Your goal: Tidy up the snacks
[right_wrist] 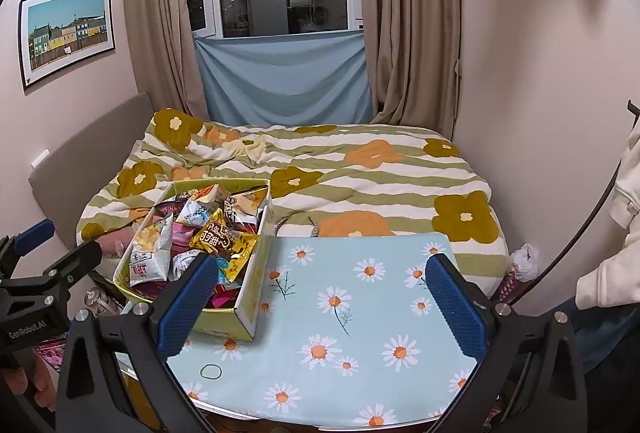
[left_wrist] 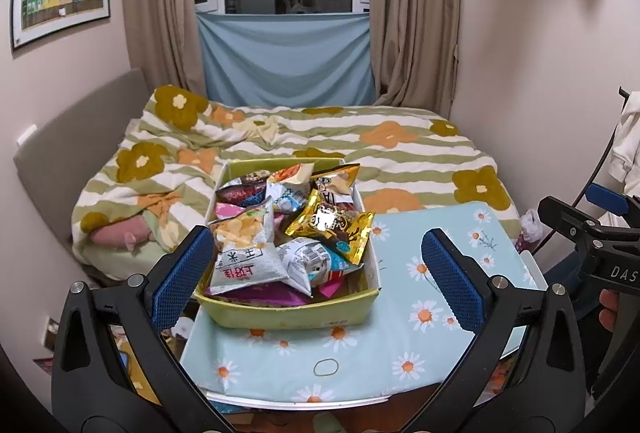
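Overall, we found every snack packet in view gathered inside the yellow-green box [left_wrist: 288,313], which stood at the left of the daisy-print table [left_wrist: 400,353], its far end toward the bed [left_wrist: 400,141]. The packets lay heaped, not ranked: a gold packet [left_wrist: 332,225] rested slantwise on top, a chip bag [left_wrist: 244,233] leaned at the near left, and a white packet [left_wrist: 304,261] sat near the front wall. We saw no packet on the cloth to the right of the box; only a rubber band [left_wrist: 326,368] lay there, near the table's front edge. We held the left gripper [left_wrist: 316,281] spread wide and gripping nothing, its gap framing the box's near end. The right gripper [right_wrist: 320,297] was likewise wide apart and empty above bare cloth. We judged this consistent either with snacks collected and done, or with a jumbled box awaiting sorting; the views did not settle which.
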A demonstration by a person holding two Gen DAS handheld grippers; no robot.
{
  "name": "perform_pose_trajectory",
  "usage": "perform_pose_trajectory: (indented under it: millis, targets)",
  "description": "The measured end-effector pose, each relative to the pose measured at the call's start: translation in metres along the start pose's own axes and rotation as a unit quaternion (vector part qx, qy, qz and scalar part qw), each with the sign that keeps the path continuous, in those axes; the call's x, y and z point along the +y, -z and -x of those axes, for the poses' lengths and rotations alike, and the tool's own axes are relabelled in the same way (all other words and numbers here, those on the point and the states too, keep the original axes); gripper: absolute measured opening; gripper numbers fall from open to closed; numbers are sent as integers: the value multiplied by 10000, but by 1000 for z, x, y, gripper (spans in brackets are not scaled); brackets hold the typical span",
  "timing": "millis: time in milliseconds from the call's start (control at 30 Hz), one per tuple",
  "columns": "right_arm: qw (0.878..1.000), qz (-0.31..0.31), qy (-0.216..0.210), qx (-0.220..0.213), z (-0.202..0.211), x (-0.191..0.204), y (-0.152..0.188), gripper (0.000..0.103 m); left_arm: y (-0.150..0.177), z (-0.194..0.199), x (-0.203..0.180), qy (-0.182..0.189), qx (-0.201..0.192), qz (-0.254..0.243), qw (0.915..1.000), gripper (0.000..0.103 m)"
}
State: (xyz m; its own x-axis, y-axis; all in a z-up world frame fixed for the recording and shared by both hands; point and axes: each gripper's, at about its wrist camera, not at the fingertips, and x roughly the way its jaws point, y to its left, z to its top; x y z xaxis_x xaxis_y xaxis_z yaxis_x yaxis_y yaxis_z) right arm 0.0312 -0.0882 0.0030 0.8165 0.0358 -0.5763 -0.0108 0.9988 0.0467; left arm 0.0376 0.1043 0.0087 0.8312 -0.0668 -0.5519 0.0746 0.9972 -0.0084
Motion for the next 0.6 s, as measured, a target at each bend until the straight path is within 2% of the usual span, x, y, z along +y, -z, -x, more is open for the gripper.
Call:
perform_pose_trajectory:
  millis: [600]
  targets:
    - [10000,-33,33,-4,-1,-4,-3,103,0,-2,-6,99,-2,-30,9999,103]
